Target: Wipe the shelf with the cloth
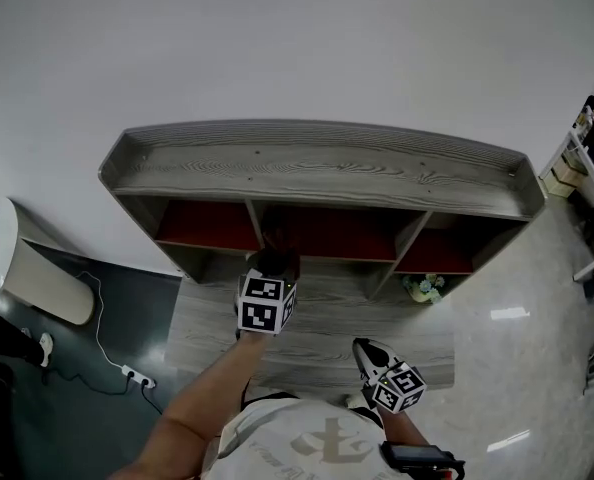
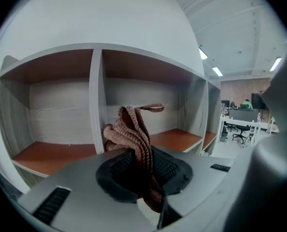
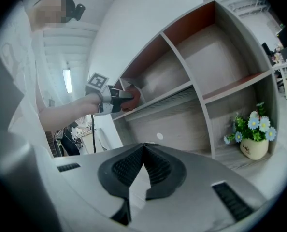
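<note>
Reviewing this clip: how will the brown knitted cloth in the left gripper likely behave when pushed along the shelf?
Probably floppy: the cloth bunches in loose folds past the left gripper, which is shut on it. Its coarse knit likely drags on the shelf rather than sliding, so it may crumple. It looks light.

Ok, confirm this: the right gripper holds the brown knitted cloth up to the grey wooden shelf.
Wrong gripper: the left gripper holds the brown knitted cloth up to the grey wooden shelf, as the left gripper view shows. The right gripper is empty.
</note>
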The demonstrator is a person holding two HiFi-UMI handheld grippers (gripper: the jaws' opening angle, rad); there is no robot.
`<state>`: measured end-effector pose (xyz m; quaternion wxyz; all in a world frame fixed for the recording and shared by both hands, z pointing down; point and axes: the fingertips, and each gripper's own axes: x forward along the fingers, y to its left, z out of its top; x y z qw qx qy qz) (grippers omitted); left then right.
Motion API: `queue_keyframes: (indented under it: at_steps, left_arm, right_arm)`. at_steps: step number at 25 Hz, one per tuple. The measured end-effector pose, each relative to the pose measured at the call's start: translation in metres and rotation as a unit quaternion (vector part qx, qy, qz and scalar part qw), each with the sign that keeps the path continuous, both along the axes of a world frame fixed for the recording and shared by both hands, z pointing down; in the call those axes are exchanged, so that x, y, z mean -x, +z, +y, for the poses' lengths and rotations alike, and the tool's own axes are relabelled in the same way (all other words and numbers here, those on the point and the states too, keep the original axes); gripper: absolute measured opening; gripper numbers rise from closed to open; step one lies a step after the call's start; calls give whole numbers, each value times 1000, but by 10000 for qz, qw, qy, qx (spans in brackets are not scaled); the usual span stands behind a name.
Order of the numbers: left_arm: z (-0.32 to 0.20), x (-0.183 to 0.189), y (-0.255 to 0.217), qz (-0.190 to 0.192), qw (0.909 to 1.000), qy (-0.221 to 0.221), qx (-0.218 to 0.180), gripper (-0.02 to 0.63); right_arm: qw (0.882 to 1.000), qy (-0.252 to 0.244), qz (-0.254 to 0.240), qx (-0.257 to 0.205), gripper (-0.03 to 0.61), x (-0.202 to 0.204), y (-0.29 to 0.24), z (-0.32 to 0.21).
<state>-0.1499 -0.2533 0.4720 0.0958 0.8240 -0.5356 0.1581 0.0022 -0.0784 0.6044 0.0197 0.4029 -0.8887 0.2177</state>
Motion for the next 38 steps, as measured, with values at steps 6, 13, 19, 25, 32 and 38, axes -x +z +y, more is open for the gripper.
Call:
queue_keyframes:
  at_steps: [6,13,19,25,32,38]
  left_arm:
    - [-29,1,-7,-461,9980,-425,17,78]
    - [-47,-4,-10,-952,9920,-834,11,77]
    - [-57,-7,1,-1556,9799,-1244,142,77]
    - [-73,-7,14,-1681,9749,-1386,469,77]
    - [-86,-8,42,-1481,9721,-1468,1072,77]
    - [-93,-18,45,-1360,9747,-1293,1217,74]
  right_arm:
    - [9999,-129,-84,-38,5,-16,-1,-9]
    - [9991,-362,-205,-48,5,-21,0,-16]
    - [9982,-517,-299,0,5,-28,5,-17]
    - [9975,-580,-406,79,5,-44,11,-19]
    - [9968,-590,-498,209,5,-60,20,-25]
    - [9964,-629,-523,230,5,-63,24,-30]
